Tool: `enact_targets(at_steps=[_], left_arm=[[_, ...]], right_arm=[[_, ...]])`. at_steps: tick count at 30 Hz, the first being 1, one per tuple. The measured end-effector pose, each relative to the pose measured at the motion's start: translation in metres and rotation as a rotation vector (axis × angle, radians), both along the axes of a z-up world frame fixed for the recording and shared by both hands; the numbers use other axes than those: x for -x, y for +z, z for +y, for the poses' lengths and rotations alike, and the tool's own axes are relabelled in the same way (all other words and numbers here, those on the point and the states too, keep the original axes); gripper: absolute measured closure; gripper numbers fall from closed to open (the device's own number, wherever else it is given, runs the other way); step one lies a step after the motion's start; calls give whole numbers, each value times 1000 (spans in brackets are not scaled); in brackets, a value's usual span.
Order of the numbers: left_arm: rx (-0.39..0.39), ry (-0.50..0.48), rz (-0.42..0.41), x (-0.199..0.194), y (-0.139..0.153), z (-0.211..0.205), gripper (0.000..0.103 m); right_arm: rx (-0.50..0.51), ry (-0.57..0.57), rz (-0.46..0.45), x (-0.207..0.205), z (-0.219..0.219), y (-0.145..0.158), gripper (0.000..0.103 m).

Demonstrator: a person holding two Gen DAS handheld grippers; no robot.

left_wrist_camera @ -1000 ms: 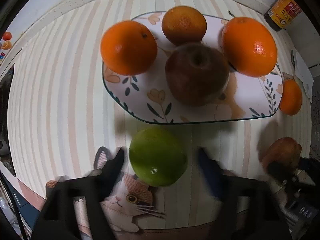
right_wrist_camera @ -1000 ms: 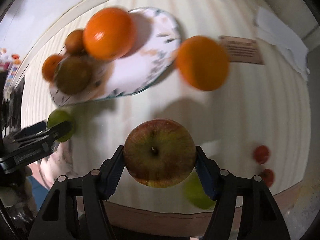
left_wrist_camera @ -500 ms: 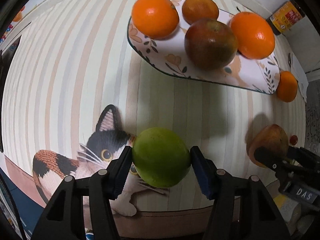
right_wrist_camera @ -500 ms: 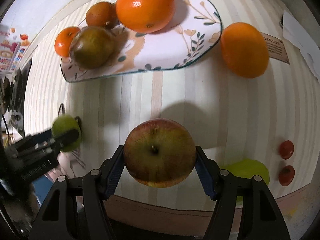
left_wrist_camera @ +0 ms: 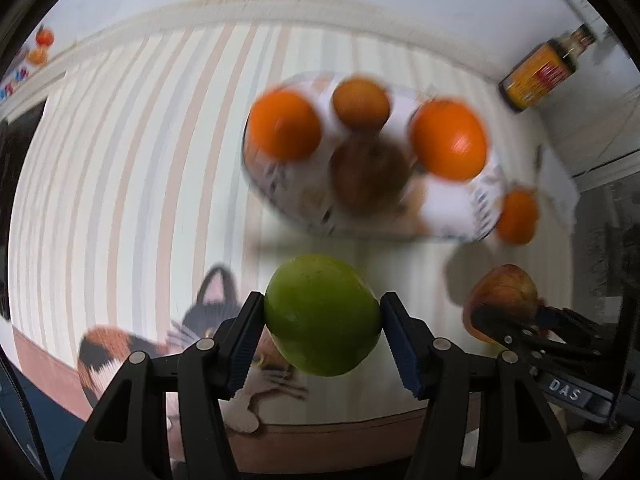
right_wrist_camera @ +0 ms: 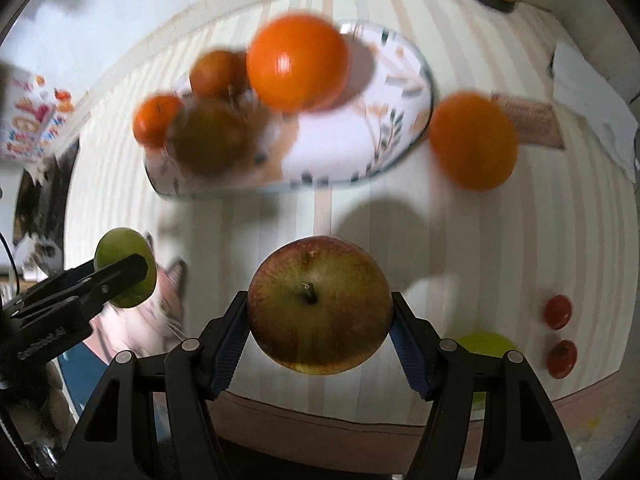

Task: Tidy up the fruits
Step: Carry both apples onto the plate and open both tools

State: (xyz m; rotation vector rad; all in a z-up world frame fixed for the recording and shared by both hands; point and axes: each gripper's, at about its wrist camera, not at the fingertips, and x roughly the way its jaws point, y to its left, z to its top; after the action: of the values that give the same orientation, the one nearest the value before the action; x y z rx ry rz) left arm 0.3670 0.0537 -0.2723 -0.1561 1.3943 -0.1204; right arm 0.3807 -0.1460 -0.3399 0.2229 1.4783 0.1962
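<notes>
My left gripper is shut on a green fruit, held above the striped cloth. My right gripper is shut on a red-green apple, also lifted. Ahead lies a floral plate carrying two oranges, a smaller brownish citrus and a dark apple. One loose orange rests on the cloth by the plate's right end. In the right wrist view the left gripper with the green fruit shows at the left; in the left wrist view the red apple shows at the right.
A sauce bottle stands at the back right by the wall. A second green fruit and two small red fruits lie near the front edge on the right. White paper lies at the far right. A cat picture marks the cloth's front left.
My left gripper closed on the green fruit and lifted it off the cloth, so the plate now looks smaller and farther. The right gripper kept the apple and shifted slightly.
</notes>
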Motion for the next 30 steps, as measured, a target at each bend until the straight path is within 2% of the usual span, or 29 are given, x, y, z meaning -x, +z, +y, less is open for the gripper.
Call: enact_targets(at_steps=[2,5,9,12,17,22,27,30], left_arm=[[7,-5,-40,-12,16,1,46],[-4,0,-62,-34,22,7,46],[-20,25,-17,-67,3,12,46],[-24,32,21,-85,-10,15,46],[-20,31,76,-96,-29,13,47],[-10,38,50,-98,-23,11,47],[-16,43,58,-102,-21,8,46],[-16,46,62,-102,-21,9,46]], right_arm=[[-21,-31,-30,-10,-9,12,33],[-22,-67,-70,-30,-19,26,33],[-2,-100,-89,-60,-36,31,33],[20,-110,-74,-79,-42,23,33],[84,-55,-79,-97,-37,18,33],[42,-42,-37,-100,-27,8,33],[-9,-68,26,-97,-18,-12,33],[-53,-104,29,-96,-19,-14,15]])
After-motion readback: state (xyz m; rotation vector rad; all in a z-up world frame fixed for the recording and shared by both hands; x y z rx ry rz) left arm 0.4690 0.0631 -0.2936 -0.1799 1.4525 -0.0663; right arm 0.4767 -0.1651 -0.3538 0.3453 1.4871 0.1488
